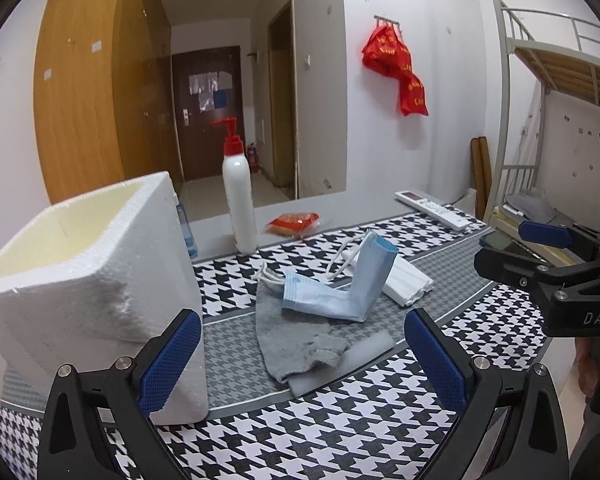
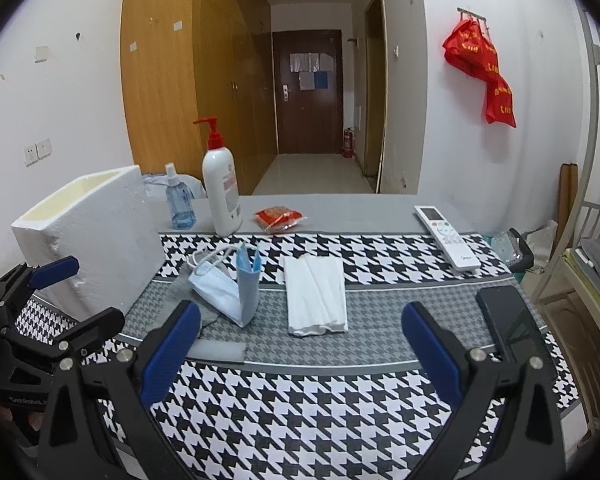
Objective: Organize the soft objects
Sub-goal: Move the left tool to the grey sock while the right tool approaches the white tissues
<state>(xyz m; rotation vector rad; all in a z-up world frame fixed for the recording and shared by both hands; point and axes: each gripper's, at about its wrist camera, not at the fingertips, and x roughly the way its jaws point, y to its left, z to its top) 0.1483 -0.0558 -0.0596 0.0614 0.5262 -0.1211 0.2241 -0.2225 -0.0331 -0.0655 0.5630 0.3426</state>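
Two grippers hang above the desk (image 2: 340, 216), jaws released and grasping nothing.

We see the left gripper (image 1: 302, 354) spread wide over a grey sock (image 1: 296, 332), with a blue face mask (image 1: 340, 292) lying partly on that sock and bent upward at one end. Just beyond it lies a folded white tissue pack (image 2: 316, 296), in front of the right gripper (image 2: 300, 354). We find a white foam box (image 1: 88, 272) standing at the left, just beside the left gripper's blue pad. Behind are a pump bottle (image 2: 220, 188), a red packet (image 2: 278, 218) and a remote (image 2: 446, 238).
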